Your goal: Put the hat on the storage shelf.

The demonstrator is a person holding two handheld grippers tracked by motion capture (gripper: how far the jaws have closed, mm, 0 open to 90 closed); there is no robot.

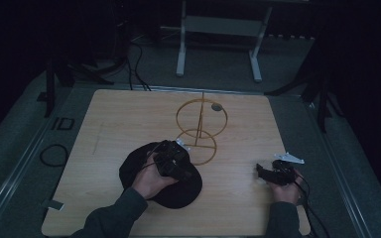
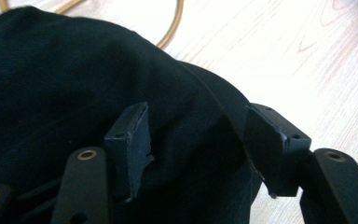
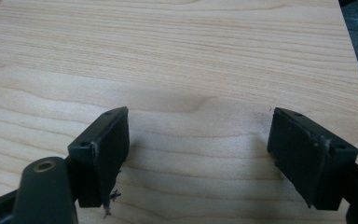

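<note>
Left tool (image 1: 174, 159): held in the person's left hand, low over the black cap; its two black jaws stand spread wide.
Left tool, close up (image 2: 196, 144): the jaws straddle the cap's fabric, and a ridge of dark cloth lies between the pads (image 2: 130, 144) without being squeezed. Whether the pads touch the cloth cannot be told.
Right tool (image 1: 270, 172): in the person's right hand, well to the right of the cap, low above bare wood.
Right tool, close up (image 3: 198, 156): jaws spread wide apart, with pale wood grain between them.
Black cap (image 1: 178, 191): lies flat on the counter, toward the person's side, partly under the left hand.
Cap in the left gripper view (image 2: 65, 84): soft dark cloth, creased where the jaws stand.
Wire stand (image 1: 201, 126): tan, made of rings on an upright rod; it stands just beyond the cap, and its lower ring reaches the cap's far edge.
Counter (image 1: 114, 119): light wood, squared, with dim surroundings.
Cables (image 1: 310, 210): one trails from the right tool, away from the cap, toward the person.
</note>
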